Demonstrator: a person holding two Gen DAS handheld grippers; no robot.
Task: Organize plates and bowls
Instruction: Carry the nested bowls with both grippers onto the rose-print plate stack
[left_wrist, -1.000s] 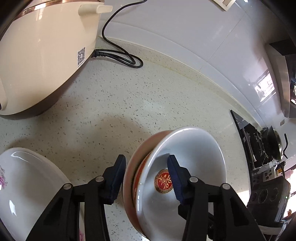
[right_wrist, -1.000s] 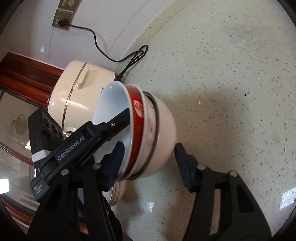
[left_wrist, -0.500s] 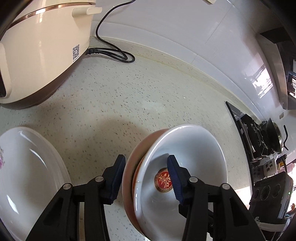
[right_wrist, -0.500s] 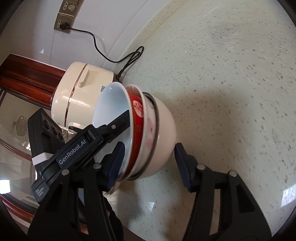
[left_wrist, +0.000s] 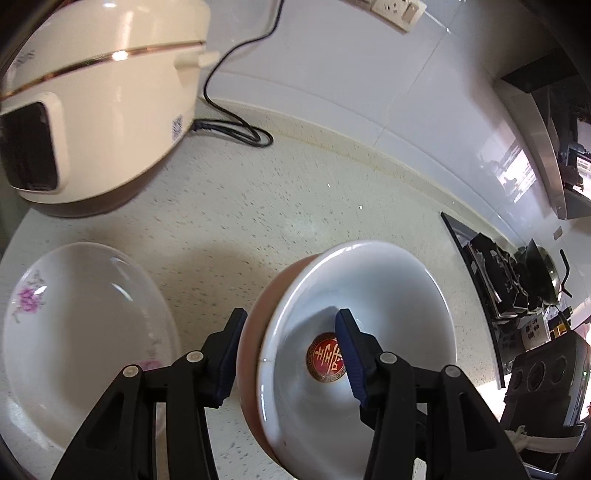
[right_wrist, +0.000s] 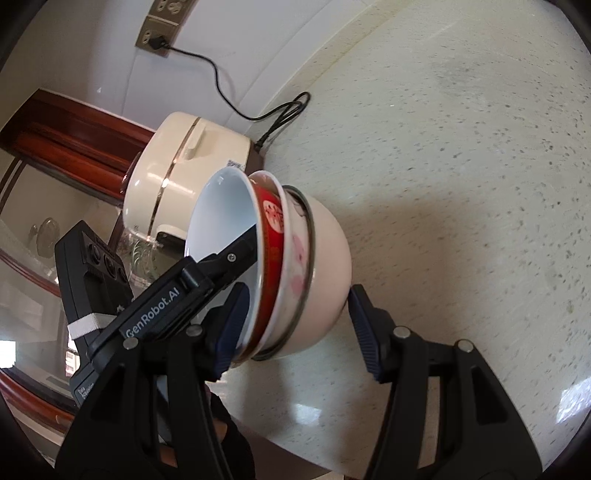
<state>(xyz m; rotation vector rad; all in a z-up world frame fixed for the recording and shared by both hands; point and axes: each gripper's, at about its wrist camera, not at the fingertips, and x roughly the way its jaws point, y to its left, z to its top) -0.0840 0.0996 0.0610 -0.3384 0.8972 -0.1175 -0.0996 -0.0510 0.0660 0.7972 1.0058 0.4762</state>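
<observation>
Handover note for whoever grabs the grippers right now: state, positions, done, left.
Left gripper: shut on the tilted stack of nested bowls, one finger inside the white bowl with a red emblem.
Right gripper: straddles the same stack; contact unclear.
White flowered plate lies on the speckled counter near the cream rice cooker.
Done: bowls nested. Left: set the stack down.

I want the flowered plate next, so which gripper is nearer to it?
Left. The left gripper, clamped on the nested bowls, is right beside the flowered plate. The right gripper grips the bowls' far side.
</observation>
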